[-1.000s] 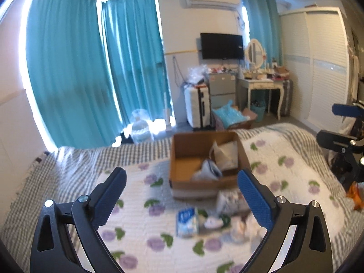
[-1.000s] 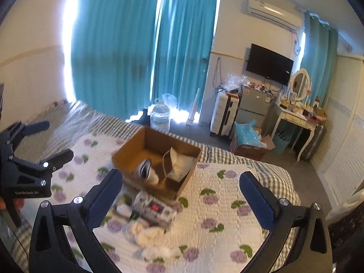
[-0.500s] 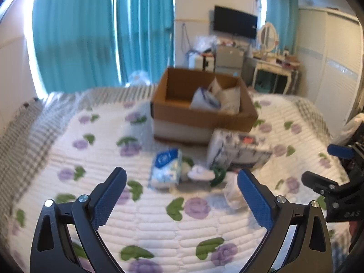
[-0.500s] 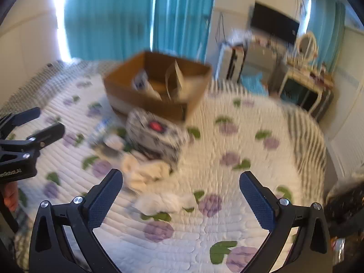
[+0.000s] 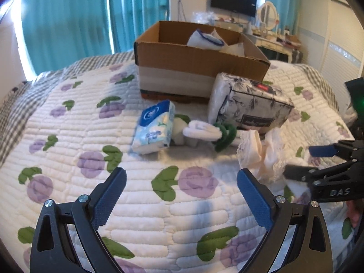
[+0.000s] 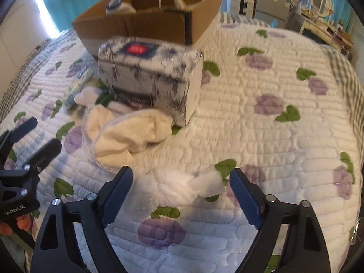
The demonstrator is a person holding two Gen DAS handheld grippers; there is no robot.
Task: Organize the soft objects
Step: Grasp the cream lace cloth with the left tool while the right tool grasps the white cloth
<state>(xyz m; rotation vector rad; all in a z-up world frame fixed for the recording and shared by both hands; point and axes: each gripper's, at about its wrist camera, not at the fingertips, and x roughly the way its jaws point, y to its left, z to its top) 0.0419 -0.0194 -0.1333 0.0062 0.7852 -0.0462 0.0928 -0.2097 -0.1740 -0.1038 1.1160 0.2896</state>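
Two grippers hang over the white quilted bed with purple flowers (image 5: 68, 141). Left gripper (image 5: 181, 195) has its fingers spread wide over bare quilt. Beyond it lie, leftward first, a blue-and-white tissue pack (image 5: 153, 127), white rolled socks (image 5: 202, 130), a grey leaf-printed package (image 5: 250, 104) and a crumpled cream cloth (image 6: 127, 132); the brown cardboard box (image 5: 200, 68) stands behind them. Right gripper (image 6: 180, 193) is closing its fingers around a white rolled cloth (image 6: 182, 188) near the bed's near edge, pads not yet pressing.

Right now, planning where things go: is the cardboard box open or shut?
Open: the cardboard box has no lid on top, and a white item shows inside.
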